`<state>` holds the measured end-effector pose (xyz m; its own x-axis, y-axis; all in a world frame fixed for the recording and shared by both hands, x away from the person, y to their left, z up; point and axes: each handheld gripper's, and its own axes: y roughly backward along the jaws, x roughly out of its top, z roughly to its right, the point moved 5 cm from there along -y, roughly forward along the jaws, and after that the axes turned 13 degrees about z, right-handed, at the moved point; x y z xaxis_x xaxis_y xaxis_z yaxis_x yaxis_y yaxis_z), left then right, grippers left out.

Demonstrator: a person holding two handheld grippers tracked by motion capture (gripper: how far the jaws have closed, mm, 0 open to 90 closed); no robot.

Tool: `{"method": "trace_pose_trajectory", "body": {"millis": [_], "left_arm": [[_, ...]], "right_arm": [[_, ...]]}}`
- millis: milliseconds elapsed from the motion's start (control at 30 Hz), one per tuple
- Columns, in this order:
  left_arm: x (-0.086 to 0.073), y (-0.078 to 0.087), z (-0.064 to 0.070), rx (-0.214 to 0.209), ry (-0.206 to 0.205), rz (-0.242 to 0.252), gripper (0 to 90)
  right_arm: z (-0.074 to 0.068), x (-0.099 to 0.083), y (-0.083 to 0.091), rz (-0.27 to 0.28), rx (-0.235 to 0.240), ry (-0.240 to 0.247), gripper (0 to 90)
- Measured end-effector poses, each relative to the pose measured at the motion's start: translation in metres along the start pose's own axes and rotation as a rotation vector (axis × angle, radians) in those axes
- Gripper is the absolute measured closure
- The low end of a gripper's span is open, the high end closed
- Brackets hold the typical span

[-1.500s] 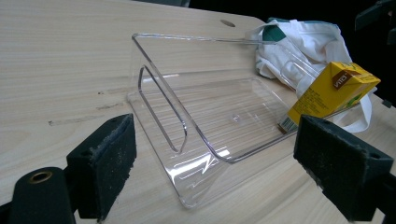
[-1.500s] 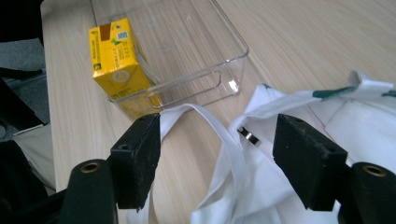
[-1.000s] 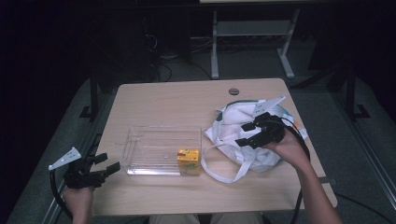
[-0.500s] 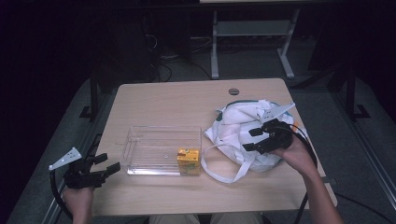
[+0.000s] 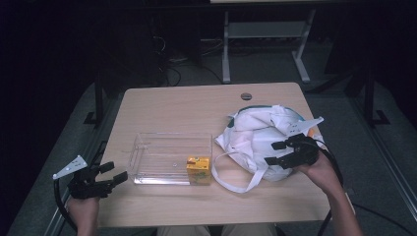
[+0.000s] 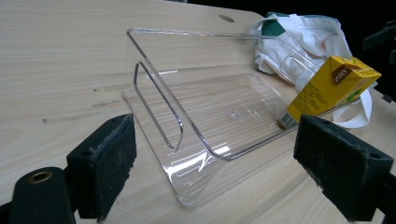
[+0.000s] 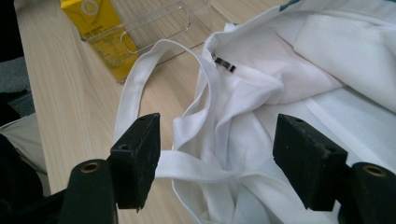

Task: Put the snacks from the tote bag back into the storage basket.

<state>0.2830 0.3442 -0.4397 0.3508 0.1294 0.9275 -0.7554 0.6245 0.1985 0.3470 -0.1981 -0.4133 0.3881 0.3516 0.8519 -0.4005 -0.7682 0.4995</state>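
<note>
Right gripper (image 5: 280, 153) hovers jaws wide over the white bag (image 5: 255, 137) at right of the table (image 5: 172, 105), likely about to grab its strap (image 7: 140, 79); left gripper (image 5: 105, 176) idles open, near-left of the tray (image 5: 169, 157).

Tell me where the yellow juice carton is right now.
In the high view the yellow juice carton stands in the near right corner of the clear plastic tray, at mid-table, just left of the white cloth bag and its looped strap.
</note>
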Motion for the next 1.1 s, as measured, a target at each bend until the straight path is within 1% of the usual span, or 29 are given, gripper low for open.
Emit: {"method": "trace_pose_trajectory", "body": {"millis": [200,233,267,367,467,500,633,767,800,833,1100], "left_arm": [[0.0,0.0,0.001,-0.001,-0.002,-0.005,12.7],[0.0,0.0,0.001,-0.001,-0.001,-0.005,12.6],[0.0,0.0,0.001,-0.001,-0.002,-0.006,12.6],[-0.001,0.0,0.001,-0.002,-0.001,-0.005,12.6],[-0.001,-0.001,0.001,-0.003,-0.001,-0.005,12.6],[-0.001,-0.001,0.001,-0.005,-0.008,-0.009,12.7],[-0.001,-0.001,0.001,-0.008,-0.009,-0.008,12.6],[-0.001,-0.001,0.001,-0.007,-0.011,-0.01,12.7],[-0.001,-0.001,0.001,-0.007,-0.015,-0.013,12.6],[-0.001,-0.001,0.0,-0.01,-0.018,-0.013,12.6],[-0.002,-0.001,0.001,-0.009,-0.018,-0.014,12.7]], "right_arm": [[0.0,-0.006,0.005,0.001,-0.01,-0.006,31.7],[0.001,-0.008,0.005,0.005,-0.012,0.0,31.7],[0.0,-0.01,0.007,0.006,-0.015,-0.011,31.7],[0.001,-0.014,0.009,0.01,-0.018,-0.006,31.7],[0.001,-0.016,0.01,0.012,-0.021,-0.014,31.7],[0.001,-0.019,0.012,0.017,-0.024,-0.017,31.6],[0.001,-0.023,0.013,0.019,-0.027,-0.014,31.5],[0.001,-0.028,0.016,0.018,-0.033,-0.035,31.2],[0.002,-0.029,0.016,0.021,-0.032,-0.028,31.2],[0.001,-0.03,0.017,0.022,-0.035,-0.035,31.2],[0.0,-0.035,0.02,0.023,-0.043,-0.032,31.2]]}}
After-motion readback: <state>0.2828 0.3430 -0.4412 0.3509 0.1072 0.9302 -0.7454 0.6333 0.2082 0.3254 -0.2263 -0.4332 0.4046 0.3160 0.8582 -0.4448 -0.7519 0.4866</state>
